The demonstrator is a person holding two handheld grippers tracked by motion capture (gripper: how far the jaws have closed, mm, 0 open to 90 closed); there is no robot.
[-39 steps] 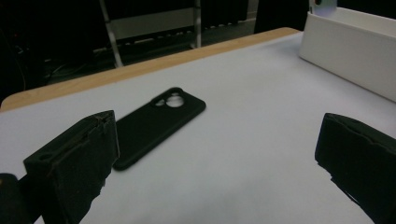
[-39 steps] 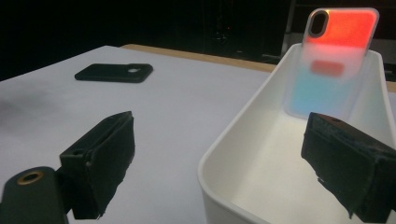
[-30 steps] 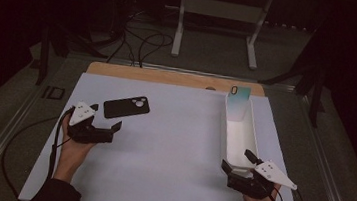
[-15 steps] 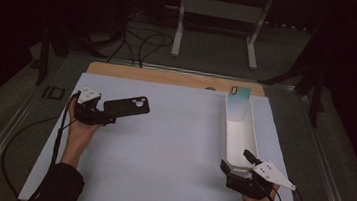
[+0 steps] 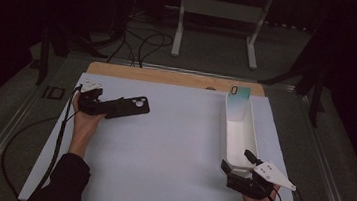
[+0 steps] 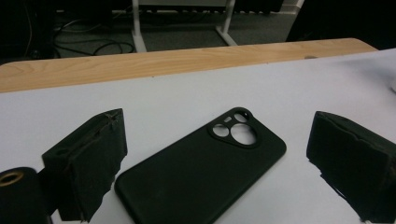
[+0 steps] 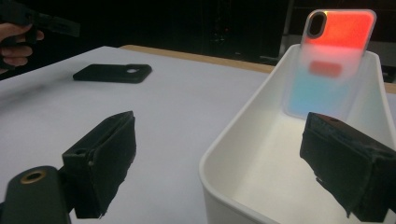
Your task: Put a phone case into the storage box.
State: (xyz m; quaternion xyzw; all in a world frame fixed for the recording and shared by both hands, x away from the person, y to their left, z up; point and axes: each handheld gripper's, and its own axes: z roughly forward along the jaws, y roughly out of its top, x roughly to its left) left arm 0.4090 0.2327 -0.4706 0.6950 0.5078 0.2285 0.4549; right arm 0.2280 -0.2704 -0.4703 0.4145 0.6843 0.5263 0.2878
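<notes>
Left gripper view | black phone case [image 6: 201, 172] flat; camera end far-right | left claw [image 6: 219, 163] spread astride, closing

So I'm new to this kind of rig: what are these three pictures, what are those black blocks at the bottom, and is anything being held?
A person sits at a table with a hand-held two-jaw gripper in each hand. The high view looks down from above. The other two come from cameras riding on the grippers, so the black blocks are each gripper's own jaws.

The left gripper has reached the black phone case, which lies flat between its open jaws; they have just been closing a little, but the pads are not yet on it. The right gripper is open at the near end of a white bin. A coloured phone case leans upright against the bin's far end. Nothing is held.
</notes>
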